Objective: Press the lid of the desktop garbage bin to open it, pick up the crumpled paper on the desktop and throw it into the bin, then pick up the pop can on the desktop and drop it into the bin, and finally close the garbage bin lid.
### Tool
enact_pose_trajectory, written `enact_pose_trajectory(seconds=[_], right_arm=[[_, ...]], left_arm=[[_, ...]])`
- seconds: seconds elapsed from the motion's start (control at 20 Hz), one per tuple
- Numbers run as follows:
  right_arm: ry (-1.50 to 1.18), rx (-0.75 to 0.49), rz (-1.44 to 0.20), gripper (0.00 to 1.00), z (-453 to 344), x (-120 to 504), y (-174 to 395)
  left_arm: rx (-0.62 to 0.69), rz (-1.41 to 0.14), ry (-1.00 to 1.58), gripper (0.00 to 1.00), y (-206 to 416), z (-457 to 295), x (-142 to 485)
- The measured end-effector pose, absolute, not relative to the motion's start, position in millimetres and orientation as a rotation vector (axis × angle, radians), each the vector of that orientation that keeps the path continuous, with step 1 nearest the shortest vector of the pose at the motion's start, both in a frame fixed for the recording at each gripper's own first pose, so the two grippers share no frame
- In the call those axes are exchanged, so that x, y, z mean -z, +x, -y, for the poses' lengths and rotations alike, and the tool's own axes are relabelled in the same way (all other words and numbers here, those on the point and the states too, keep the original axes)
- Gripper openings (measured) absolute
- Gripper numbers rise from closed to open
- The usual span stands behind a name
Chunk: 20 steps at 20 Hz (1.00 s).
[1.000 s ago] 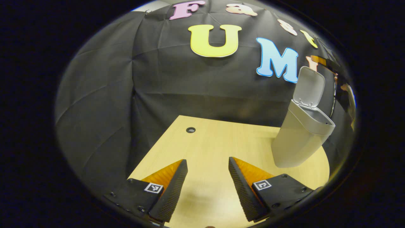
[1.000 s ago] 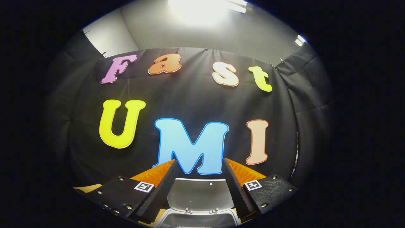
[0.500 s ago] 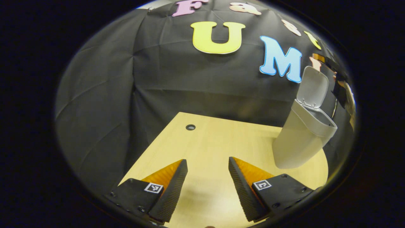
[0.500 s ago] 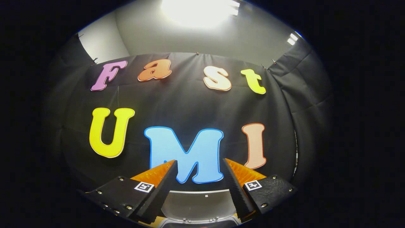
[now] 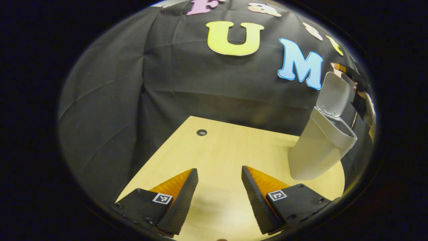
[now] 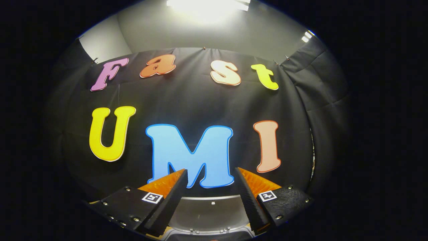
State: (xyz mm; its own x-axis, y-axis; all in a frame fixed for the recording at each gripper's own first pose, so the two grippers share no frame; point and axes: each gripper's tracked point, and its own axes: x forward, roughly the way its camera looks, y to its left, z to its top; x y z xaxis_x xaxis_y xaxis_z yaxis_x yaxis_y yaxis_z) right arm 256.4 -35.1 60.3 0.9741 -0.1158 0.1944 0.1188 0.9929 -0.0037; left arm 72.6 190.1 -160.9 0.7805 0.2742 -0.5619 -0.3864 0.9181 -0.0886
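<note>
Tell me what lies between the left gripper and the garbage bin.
Nothing: in the left gripper view, bare desktop runs from the left gripper to the garbage bin.

Recording booth set up as a desktop workspace.
Black cloth [image 6: 207,100] drapes the walls around a light wooden desk [image 5: 227,150]; grey room walls [image 6: 214,33] and a ceiling light [image 6: 207,5] show above the cloth.

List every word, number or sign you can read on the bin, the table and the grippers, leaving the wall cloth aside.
On the bin and its raised lid: none.
On the table: none.
On the left gripper: two square marker tags, patterns, no words.
On the right gripper: two such tags, no words.
</note>
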Motion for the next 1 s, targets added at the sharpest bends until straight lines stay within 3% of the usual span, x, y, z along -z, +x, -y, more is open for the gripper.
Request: enact_pose_trajectory(seconds=[0.15, 0.3, 0.4, 0.5, 0.55, 0.7, 0.8, 0.85, 1.0], right_arm=[[-0.003, 0.101, 0.115, 0.88, 32.1, -36.9, 255.6], [-0.005, 0.098, 0.117, 0.89, 31.4, -40.1, 251.5], [-0.004, 0.099, 0.114, 0.89, 32.1, -39.9, 249.9], [0.002, 0.097, 0.111, 0.89, 31.5, -39.5, 247.0], [0.002, 0.096, 0.111, 0.89, 31.1, -39.4, 243.9], [-0.005, 0.091, 0.118, 0.89, 31.1, -35.4, 230.5], [-0.002, 0.083, 0.134, 0.89, 30.6, -33.6, 219.2], [-0.001, 0.079, 0.142, 0.89, 31.0, -31.4, 213.1], [-0.016, 0.059, 0.163, 0.89, 29.6, -23.8, 197.9]], left_arm=[[-0.361, -0.576, -0.208, 0.76, 72.2, -189.9, 160.7], [-0.359, -0.576, -0.211, 1.00, 72.3, -189.9, 161.0], [-0.361, -0.578, -0.210, 1.00, 71.9, -189.9, 160.3], [-0.360, -0.577, -0.212, 0.75, 72.2, -189.9, 160.1], [-0.359, -0.575, -0.210, 1.00, 72.2, -190.4, 160.1], [-0.355, -0.572, -0.213, 1.00, 73.0, -189.7, 159.5], [-0.346, -0.574, -0.221, 0.75, 71.8, -188.5, 159.8], [-0.340, -0.574, -0.224, 0.75, 72.6, -187.1, 159.1], [-0.325, -0.575, -0.226, 0.88, 74.0, -182.6, 159.2]])
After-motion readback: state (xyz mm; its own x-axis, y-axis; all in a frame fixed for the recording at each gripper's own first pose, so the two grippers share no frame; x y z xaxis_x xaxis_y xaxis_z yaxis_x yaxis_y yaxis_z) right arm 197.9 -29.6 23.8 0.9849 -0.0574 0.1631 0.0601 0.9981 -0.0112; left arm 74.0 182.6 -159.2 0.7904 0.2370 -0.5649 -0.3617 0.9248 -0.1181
